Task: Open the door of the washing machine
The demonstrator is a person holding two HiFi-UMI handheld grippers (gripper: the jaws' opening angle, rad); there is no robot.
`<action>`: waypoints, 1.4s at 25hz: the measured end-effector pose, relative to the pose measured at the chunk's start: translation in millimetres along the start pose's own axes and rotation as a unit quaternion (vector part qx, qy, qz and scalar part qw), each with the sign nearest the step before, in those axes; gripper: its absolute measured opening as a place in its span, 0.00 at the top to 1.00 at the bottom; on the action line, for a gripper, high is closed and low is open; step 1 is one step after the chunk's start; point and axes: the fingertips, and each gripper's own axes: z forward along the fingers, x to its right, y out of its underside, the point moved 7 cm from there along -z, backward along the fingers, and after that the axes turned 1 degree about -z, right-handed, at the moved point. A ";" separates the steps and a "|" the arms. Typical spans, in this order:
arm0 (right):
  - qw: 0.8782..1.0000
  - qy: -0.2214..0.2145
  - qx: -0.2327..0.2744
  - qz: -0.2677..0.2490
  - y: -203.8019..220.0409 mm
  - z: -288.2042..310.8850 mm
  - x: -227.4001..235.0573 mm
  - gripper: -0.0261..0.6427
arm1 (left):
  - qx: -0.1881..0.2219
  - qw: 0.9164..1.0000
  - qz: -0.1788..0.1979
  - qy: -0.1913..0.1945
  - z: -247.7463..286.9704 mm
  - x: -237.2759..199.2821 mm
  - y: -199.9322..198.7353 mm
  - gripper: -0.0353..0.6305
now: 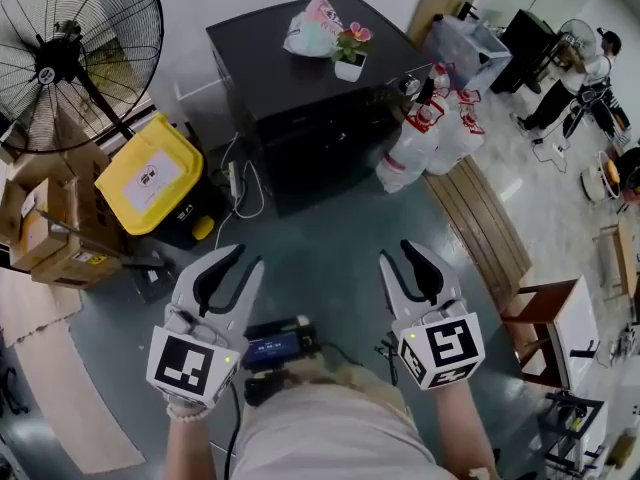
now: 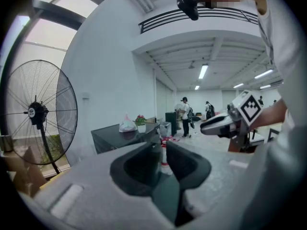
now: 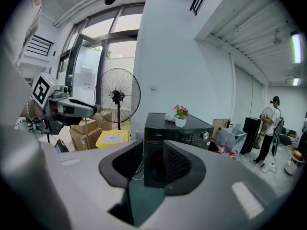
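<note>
The black washing machine (image 1: 300, 78) stands across the floor ahead of me, with a flower pot (image 1: 350, 63) and a plastic bag (image 1: 312, 33) on its top. Both grippers are held apart from it, pointing towards it. My left gripper (image 1: 243, 260) is open with nothing between its fingers. My right gripper (image 1: 397, 253) is also open and empty. In the right gripper view the washing machine (image 3: 192, 131) shows its control strip with a knob, while my right gripper (image 3: 153, 150) hides its lower front. In the left gripper view, the washing machine (image 2: 120, 139) lies beyond my left gripper (image 2: 162, 147).
A large standing fan (image 1: 70, 53) stands at the left, with a yellow-lidded bin (image 1: 155, 173) and cardboard boxes (image 1: 50, 228) beside it. White jugs (image 1: 425, 133) sit right of the machine, next to a wooden pallet (image 1: 485, 218) and a chair (image 1: 550, 328). A person (image 1: 580, 78) stands far right.
</note>
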 end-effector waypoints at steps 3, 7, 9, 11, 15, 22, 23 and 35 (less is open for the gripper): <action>1.000 0.004 -0.001 0.003 -3.3 10.5 1.7 0.79 | -0.001 1.000 0.000 0.001 6.4 -10.6 0.9 0.81; 1.000 0.009 -0.002 0.004 -4.0 22.7 2.7 0.79 | -0.001 1.000 0.000 0.006 13.8 -23.2 1.9 0.81; 1.000 0.012 -0.003 0.005 -4.1 28.4 3.2 0.79 | -0.003 1.000 0.002 0.010 17.8 -28.5 3.0 0.81; 1.000 0.016 -0.004 0.008 -4.5 32.3 4.2 0.79 | -0.006 1.000 0.003 0.014 21.8 -32.7 3.8 0.81; 1.000 0.024 -0.004 0.013 -5.8 37.5 8.0 0.79 | -0.010 1.000 0.003 0.017 30.5 -40.4 4.3 0.81; 0.999 0.030 -0.008 0.022 -0.3 43.7 19.2 0.79 | -0.013 1.000 0.004 0.018 45.1 -45.9 6.6 0.81; 0.999 0.029 -0.010 0.022 1.1 45.3 21.7 0.79 | -0.015 1.000 0.003 0.014 47.7 -47.0 7.4 0.81; 0.999 -0.007 -0.028 0.017 9.2 88.5 53.2 0.79 | -0.029 0.999 -0.015 -0.007 93.6 -62.2 17.1 0.80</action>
